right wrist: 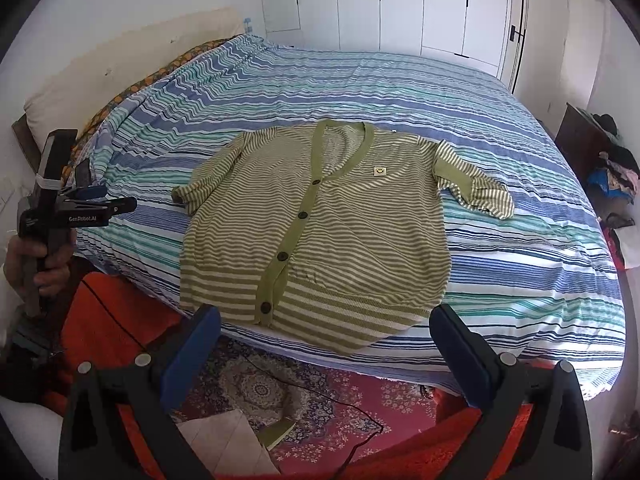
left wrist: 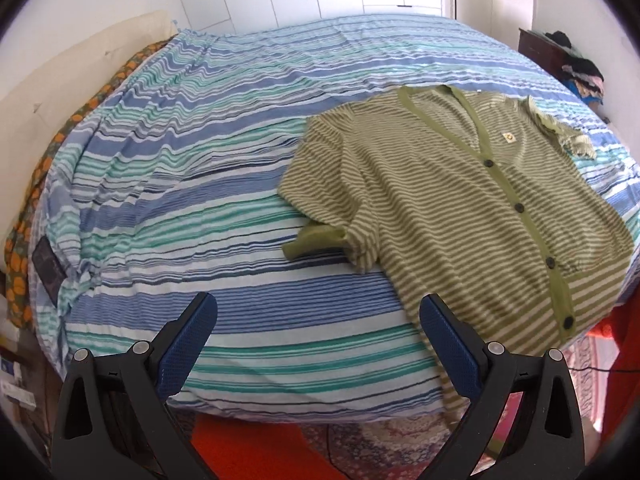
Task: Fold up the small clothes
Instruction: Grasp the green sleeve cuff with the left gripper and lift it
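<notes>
A short-sleeved knitted cardigan in olive-green and cream stripes (right wrist: 320, 232), with a plain green button band and dark buttons, lay spread flat and face up on the bed's blue, teal and white striped cover (right wrist: 500, 128), close to the bed's near edge, its hem hanging slightly over that edge. A small square smiley patch (right wrist: 379, 171) sat on its chest beside the V-neck. One sleeve lay out flat to the side, while the other was rumpled and partly turned back on itself. The right hand-held gripper (right wrist: 326, 326) hovered above the patterned red rug (right wrist: 320, 396) just short of the hem, its blue-padded fingers (right wrist: 192, 354) spread wide with nothing between them. The left hand-held gripper (left wrist: 318, 316) was likewise wide apart and empty, over the bedcover beside the cardigan's hem corner; in the right wrist view it appeared at the far left, gripped by a hand (right wrist: 40, 264). White wardrobe doors (right wrist: 400, 12) stood behind the bed.
</notes>
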A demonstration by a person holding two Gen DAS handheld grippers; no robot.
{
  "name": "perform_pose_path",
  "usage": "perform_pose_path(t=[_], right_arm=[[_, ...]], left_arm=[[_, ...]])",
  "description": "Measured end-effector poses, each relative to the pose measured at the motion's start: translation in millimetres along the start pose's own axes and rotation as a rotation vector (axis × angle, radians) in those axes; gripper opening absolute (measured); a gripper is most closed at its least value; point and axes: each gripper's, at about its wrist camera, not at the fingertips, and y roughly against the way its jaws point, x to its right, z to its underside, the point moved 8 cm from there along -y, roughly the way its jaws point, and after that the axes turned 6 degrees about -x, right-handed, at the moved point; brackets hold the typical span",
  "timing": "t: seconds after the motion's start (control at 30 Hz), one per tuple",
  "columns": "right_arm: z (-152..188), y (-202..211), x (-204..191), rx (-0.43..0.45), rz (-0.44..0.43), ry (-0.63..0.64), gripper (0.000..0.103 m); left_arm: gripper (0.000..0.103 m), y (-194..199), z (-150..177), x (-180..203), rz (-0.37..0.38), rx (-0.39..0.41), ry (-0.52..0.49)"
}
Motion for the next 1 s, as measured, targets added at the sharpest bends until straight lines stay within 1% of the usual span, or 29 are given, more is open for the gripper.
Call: perform_pose_path(t=[0.03,0.1,0.17,0.27,0.33,0.37,0.4,0.43,0.47,0.5,0.57,0.6,0.67,0.73,0.8,0.87,0.9,0.93,0.97,1.0], right_arm=[[0,0,0,0.002,0.002,0.001,0.103],[1,0,0,0.0,0.011,0.004,0.103],[2,-1,0,-0.001,0.03,0.014,0.103],[2,-3,-2,-0.012,0.035,0.015,0.103],[3,-6,-4,-0.025,0.039,0.019,0.103],[3,-8,-5,-0.032,0.041,0.022,0.103],[2,-10,-6,-0.036,0.04,0.023,0.103],[2,-11,-6,-0.039,0.047,0.026,0.103],[2,-11,-6,-0.036,0.047,0.022,0.103],[1,-11,-5,-0.036,0.052,0.02,0.103],[2,-13,-2,-0.04,0.053,0.01,0.103],[2,-16,-2,-0.039,0.033,-0.006,0.103],[3,-21,-1,-0.048,0.018,-0.018,0.103],[1,-27,-3,-0.053,0.0,-0.019,0.103],[0,-30,-6,-0.055,-0.006,-0.005,0.103],[-2,-33,-9,-0.053,-0.014,0.007,0.103],[-3,-34,-11,-0.053,-0.015,0.012,0.103],[-3,-34,-11,-0.049,-0.013,0.018,0.103],[-3,-34,-12,-0.047,-0.011,0.019,0.103],[-3,-34,-11,-0.045,-0.009,0.017,0.103]], left_arm=[[0.097,-19,-2,-2,-0.019,-0.009,-0.042],[0.078,-52,-6,-1,-0.05,-0.037,-0.143],[0.075,-79,-13,2,-0.066,-0.057,-0.205],[0.075,-99,-31,-1,-0.102,-0.036,-0.232],[0.075,-108,-41,3,-0.082,-0.031,-0.235],[0.059,-111,-44,6,-0.049,-0.045,-0.239],[0.014,-114,-45,9,0.001,-0.077,-0.237],[0.005,-118,-45,13,0.087,-0.117,-0.201],[0.001,-114,-45,13,0.163,-0.134,-0.152],[0.001,-106,-46,9,0.209,-0.123,-0.111],[0.001,-84,-45,0,0.273,-0.093,-0.051],[0.001,-71,-44,-7,0.303,-0.075,-0.026],[0.001,-47,-41,-22,0.34,-0.039,0.022],[0.001,-34,-39,-36,0.381,-0.035,0.072],[0.001,-30,-32,-45,0.389,-0.058,0.088],[0.001,-33,-23,-51,0.401,-0.117,0.117],[0.002,-36,-21,-55,0.426,-0.155,0.14],[0.002,-39,-20,-58,0.45,-0.177,0.161],[0.003,-46,-20,-61,0.452,-0.215,0.182],[0.004,-55,-17,-68,0.425,-0.265,0.206]])
